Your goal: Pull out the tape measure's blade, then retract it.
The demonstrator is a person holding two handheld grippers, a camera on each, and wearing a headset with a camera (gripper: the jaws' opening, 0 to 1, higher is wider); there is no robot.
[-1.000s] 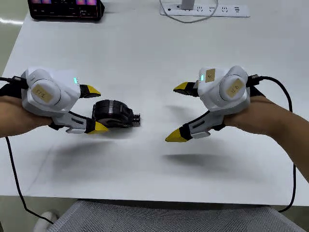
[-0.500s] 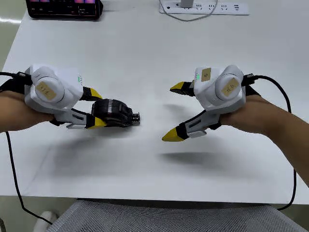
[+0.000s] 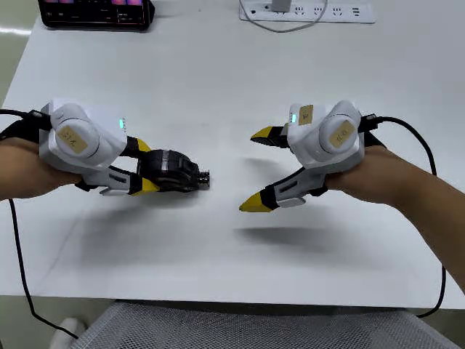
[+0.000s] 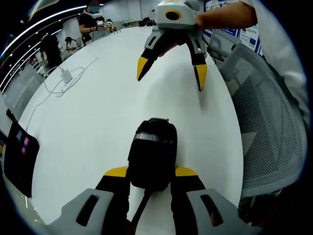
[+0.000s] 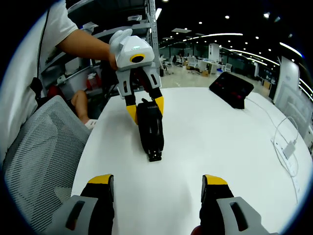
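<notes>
- On the left part of the white counter (image 3: pixel 218 73) rests the black tape measure (image 3: pixel 171 171). Its blade tip (image 3: pixel 205 177) sits at the case mouth, pointing toward the right claw (image 3: pixel 256 169).
- The left claw (image 3: pixel 145 166) pinches the case between its yellow tips. A second ago those tips stood spread, one on either side of the case and clear of it.
- The right claw hangs spread wide with nothing in it, well apart from the tape measure. It has edged a little closer since then.
- The left gripper view shows both yellow tips pressed flat against the case's two sides, a contact the head view partly hides.
- The right gripper view looks straight at the blade tip, and the blade itself is not drawn out.
- At the counter's far edge lie a white power strip (image 3: pixel 312 11) and a dark device (image 3: pixel 94 11).
- A grey mesh chair (image 3: pixel 254 327) stands below the near edge.
</notes>
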